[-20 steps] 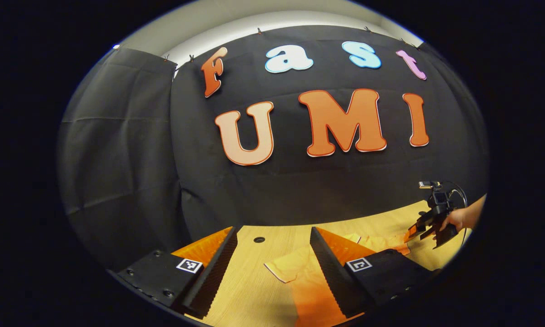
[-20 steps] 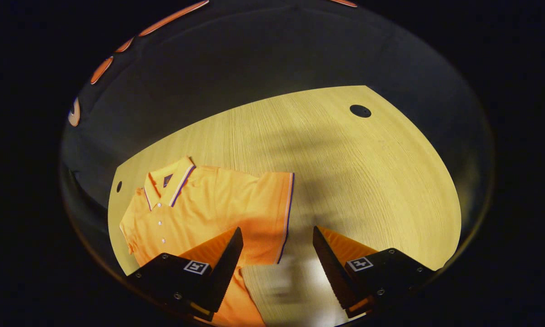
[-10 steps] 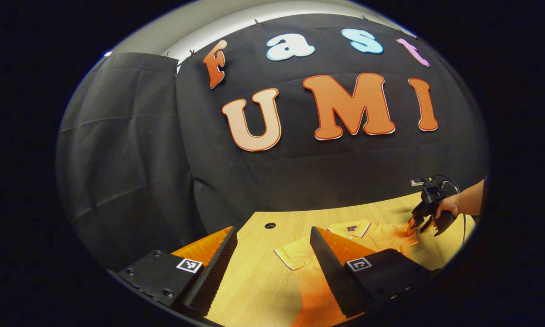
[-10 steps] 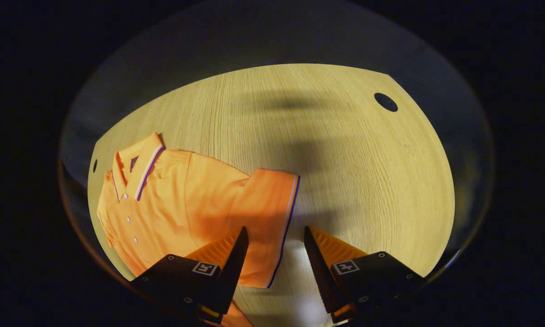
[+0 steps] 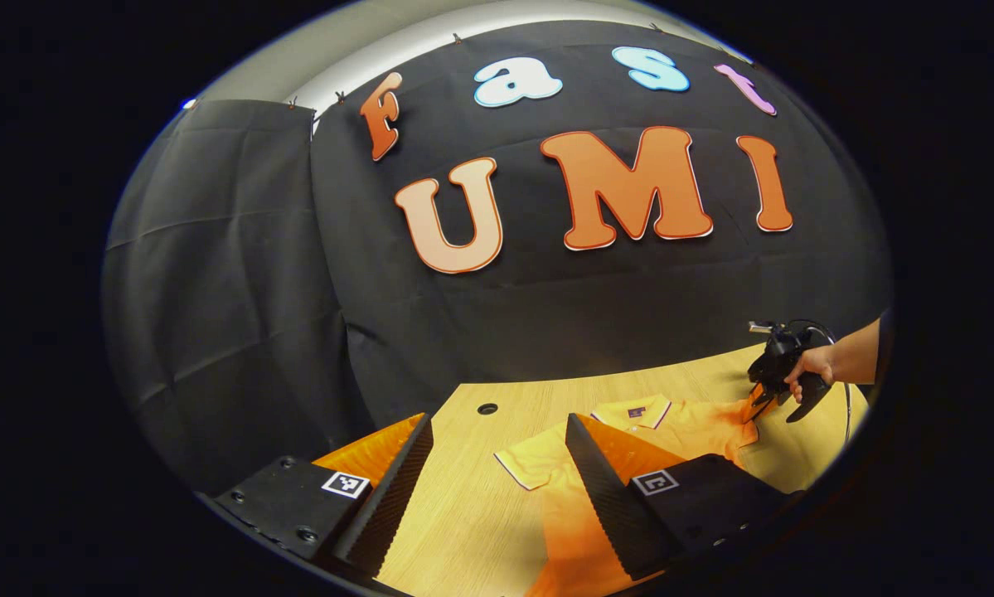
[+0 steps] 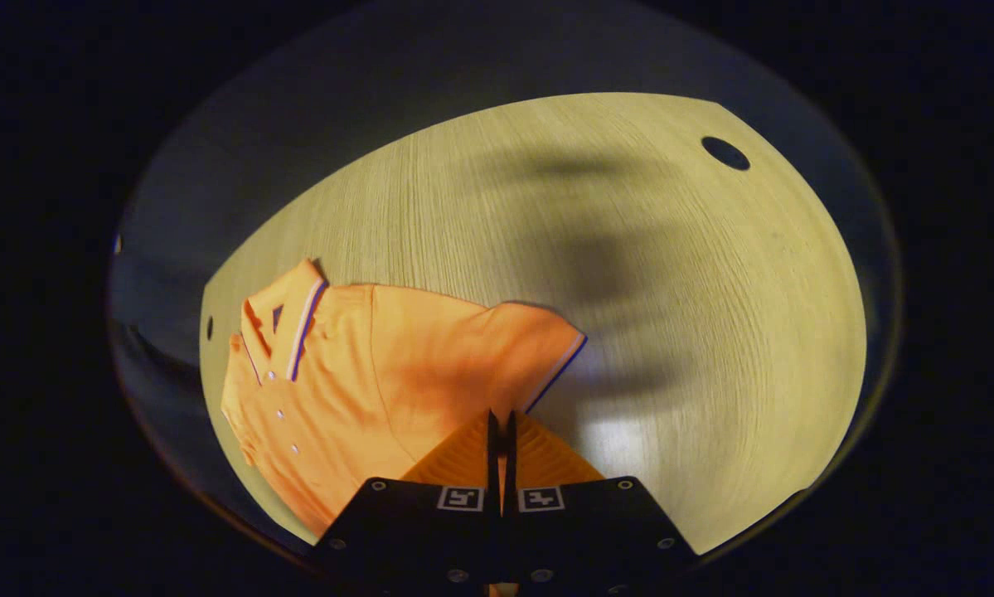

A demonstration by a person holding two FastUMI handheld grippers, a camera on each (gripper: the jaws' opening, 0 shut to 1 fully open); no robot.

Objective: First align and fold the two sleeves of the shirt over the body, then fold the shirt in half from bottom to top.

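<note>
The light wooden table (image 6: 695, 332) carries the orange short-sleeved polo shirt (image 6: 356, 390), lying flat and face up with its striped collar (image 6: 289, 319) toward the far edge. The left gripper view takes in the black cloth wall (image 5: 231, 298) and a hand (image 5: 807, 369) holding the right gripper (image 5: 758, 404). The right gripper view shows those fingers pressed together, pinching the shirt's trimmed sleeve (image 6: 538, 352). The left gripper (image 5: 497, 489) hovers spread above the shirt's other side.

Wooden table (image 6: 546, 249) with round hole (image 6: 724, 152)

Dim, fisheye-warped views; soft shadows and glare on table (image 6: 671, 332).
</note>
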